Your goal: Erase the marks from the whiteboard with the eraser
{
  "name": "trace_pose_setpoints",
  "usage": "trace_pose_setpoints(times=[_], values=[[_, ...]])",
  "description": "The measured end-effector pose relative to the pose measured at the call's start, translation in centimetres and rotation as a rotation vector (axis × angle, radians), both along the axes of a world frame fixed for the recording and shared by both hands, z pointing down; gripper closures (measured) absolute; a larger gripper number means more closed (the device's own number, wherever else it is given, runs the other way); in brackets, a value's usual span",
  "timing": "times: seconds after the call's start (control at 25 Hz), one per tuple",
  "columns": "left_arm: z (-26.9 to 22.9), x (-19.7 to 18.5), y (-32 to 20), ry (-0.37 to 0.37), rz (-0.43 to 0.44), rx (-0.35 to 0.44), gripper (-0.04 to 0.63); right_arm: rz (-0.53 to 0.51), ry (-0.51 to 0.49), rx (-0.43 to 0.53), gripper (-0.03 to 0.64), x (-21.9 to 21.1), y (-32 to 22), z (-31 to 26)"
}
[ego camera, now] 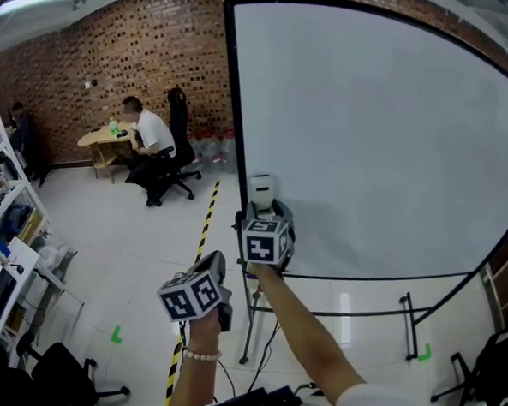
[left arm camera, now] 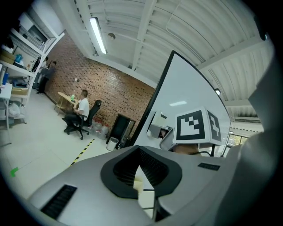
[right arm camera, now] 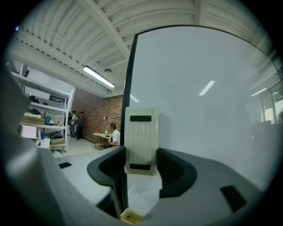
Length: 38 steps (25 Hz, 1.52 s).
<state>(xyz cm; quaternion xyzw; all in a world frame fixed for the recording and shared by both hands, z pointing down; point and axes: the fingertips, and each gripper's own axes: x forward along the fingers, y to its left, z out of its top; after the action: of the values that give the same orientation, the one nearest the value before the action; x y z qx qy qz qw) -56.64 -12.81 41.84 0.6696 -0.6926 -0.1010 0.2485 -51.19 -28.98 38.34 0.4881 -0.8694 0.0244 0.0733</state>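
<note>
The whiteboard fills the right of the scene. Its black frame runs straight down the left side, and its far right part is cut off at the picture's edge. The eraser stands upright just right of that left frame edge, low on the board. The right gripper is clenched on the eraser's lower half. Whether the eraser's face presses on the board or sits just off it cannot be told. The left gripper hangs nearer and lower, to the left of the right one and apart from the board. Its jaws are drawn together with nothing between them.

Below the board the stand's legs reach the floor near the person's forearms. Left of the board lies open pale floor, crossed by a yellow-and-black tape line running from near to far. Shelving lines the left side and a black chair sits at the near left. Far left, a seated person is at a small table by the brick wall.

Each gripper's cube bears black-and-white square patterns. The eraser carries two dark rectangular patches, any print on them too small to read.
</note>
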Motion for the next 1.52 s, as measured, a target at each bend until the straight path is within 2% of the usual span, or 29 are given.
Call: trace_pose_setpoints(times=[0.2,0.44,0.88,1.52], values=[[-0.1,-1.1,0.1,-0.001,-0.018,-0.004,0.607,-0.006,0.021,0.001,0.378,-2.4,0.5,1.0],[-0.2,-1.3,0.7,0.014,-0.039,0.009,0.607,-0.022,0.045,-0.012,0.377,-2.7,1.0,4.0],[-0.1,4.7,-1.9,0.031,0.048,0.013,0.607,0.051,0.011,-0.015,0.379,7.0,-1.2,4.9],[-0.2,19.6,-7.0,0.012,0.175,0.002,0.607,0.101,-0.041,-0.017,0.379,23.0,-4.4,4.7]])
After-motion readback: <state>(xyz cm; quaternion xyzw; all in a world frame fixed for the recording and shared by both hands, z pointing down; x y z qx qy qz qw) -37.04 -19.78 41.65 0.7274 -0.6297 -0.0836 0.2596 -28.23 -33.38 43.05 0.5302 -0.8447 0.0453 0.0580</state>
